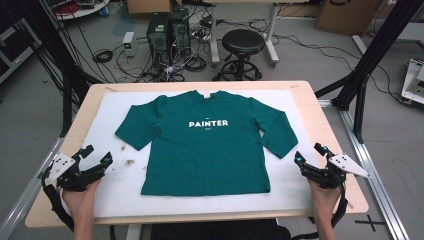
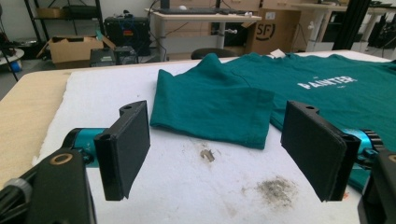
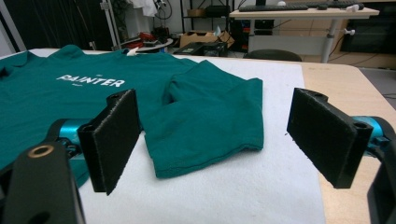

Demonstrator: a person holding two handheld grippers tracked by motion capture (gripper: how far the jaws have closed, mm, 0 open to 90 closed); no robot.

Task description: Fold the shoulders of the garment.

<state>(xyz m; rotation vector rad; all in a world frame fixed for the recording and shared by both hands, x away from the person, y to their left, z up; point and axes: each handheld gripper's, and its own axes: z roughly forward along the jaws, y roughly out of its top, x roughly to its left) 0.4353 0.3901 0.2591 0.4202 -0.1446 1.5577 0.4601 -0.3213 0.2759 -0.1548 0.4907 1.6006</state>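
Note:
A dark green T-shirt [image 1: 205, 145] with the white word PAINTER lies flat, front up, on a white pad [image 1: 295, 192] in the high view. My left gripper [image 1: 96, 155] rests at the pad's left front, open and empty, a little short of the shirt's left sleeve [image 2: 212, 109]. My right gripper [image 1: 310, 153] sits at the right front, also open and empty, just beside the other sleeve [image 3: 208, 123]. Each hand grips its tool from below. In the left gripper view the pads [image 2: 128, 144] stand wide apart; the right gripper view shows its pads [image 3: 114, 135] equally spread.
The pad covers a light wooden table [image 1: 327, 130]. Small dark stains [image 2: 275, 189] mark the pad near my left gripper. Beyond the table stand a black stool [image 1: 242, 45], computer towers [image 1: 167, 32], loose cables and black frame posts [image 1: 372, 52].

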